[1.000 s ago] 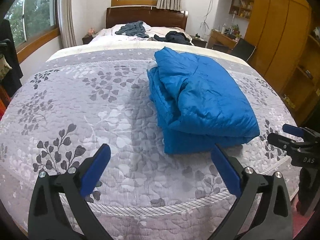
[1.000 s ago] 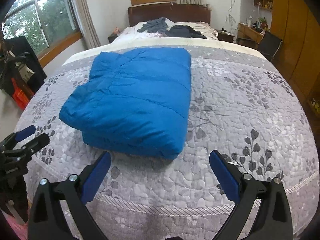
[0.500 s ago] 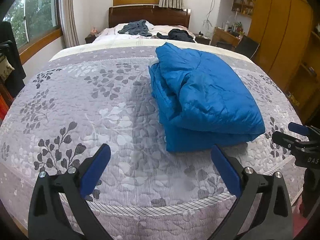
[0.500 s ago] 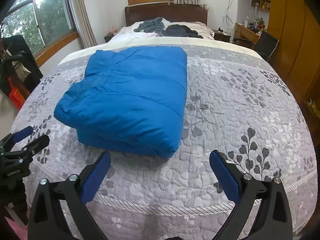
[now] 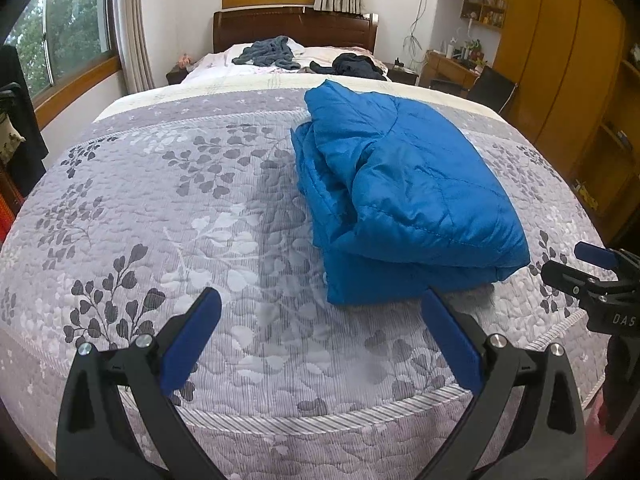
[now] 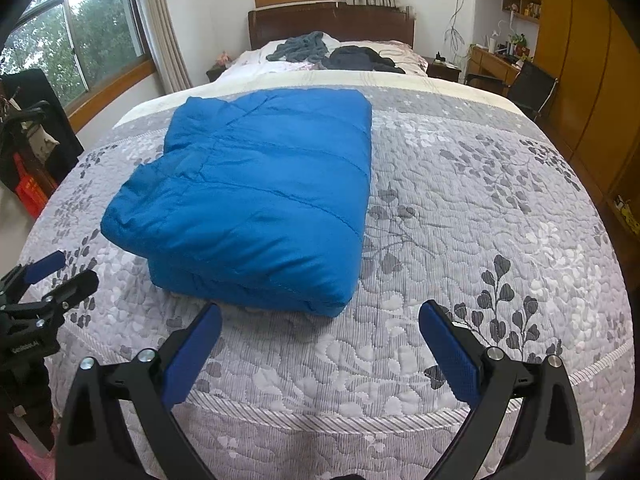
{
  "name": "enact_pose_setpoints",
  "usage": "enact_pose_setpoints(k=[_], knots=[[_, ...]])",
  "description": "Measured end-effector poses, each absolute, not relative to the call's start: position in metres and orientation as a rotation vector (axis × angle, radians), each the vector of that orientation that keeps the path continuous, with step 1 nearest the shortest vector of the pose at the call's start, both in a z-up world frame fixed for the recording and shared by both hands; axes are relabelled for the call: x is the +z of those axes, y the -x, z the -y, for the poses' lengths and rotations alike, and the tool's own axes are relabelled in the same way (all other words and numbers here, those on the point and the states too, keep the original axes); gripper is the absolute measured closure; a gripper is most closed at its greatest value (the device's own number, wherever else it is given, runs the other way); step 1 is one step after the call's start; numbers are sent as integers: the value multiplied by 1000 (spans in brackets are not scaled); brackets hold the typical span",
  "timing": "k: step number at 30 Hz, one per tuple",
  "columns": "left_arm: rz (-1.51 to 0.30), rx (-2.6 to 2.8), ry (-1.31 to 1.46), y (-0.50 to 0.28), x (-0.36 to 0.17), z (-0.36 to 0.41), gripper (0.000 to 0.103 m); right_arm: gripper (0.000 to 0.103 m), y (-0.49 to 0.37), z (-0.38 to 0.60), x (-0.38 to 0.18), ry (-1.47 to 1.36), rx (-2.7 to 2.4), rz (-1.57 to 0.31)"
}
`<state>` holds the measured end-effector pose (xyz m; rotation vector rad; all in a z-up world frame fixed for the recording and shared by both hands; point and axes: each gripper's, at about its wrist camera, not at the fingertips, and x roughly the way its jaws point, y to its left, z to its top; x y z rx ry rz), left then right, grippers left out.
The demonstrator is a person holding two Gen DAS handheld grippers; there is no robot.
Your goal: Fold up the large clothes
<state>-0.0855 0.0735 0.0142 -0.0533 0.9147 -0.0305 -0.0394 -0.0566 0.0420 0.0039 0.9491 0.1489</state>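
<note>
**A:** so where's the blue jacket (image 5: 404, 196) sitting right now?

**B:** Folded into a thick rectangle on the grey leaf-print quilt (image 5: 160, 208) – centre-right of the left wrist view, centre-left of the right wrist view (image 6: 256, 196). The layered, bunched edges face the left side of the frame; the right edge is a straight, smooth fold.

**A:** and the tools?

**B:** Left tool (image 5: 320, 328) is at the bottom of its frame, blue pads spread wide with nothing between them, hanging over the quilt near the foot of the bed. Its right pad sits just in front of the jacket's near corner (can't tell if it touches). Right tool (image 6: 320, 336) is the same – spread wide, holding nothing, its left pad just in front of the jacket's near edge.

**A:** can they see each other?

**B:** Yep, the right one pokes in at the right edge of the left view (image 5: 592, 276), and the left one at the lower left of the right view (image 6: 44, 280).

**A:** other stuff?

**B:** A grey garment (image 6: 304, 46) and a dark garment (image 6: 360, 58) lie crumpled by the wooden headboard (image 6: 332, 22), top centre.
</note>
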Motion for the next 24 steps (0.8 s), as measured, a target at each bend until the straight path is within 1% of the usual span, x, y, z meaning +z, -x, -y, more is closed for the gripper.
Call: enact_pose_setpoints(k=[24], knots=[[-929, -43, 55, 83, 12, -73, 4, 4, 36, 57, 41, -2, 150, -953]])
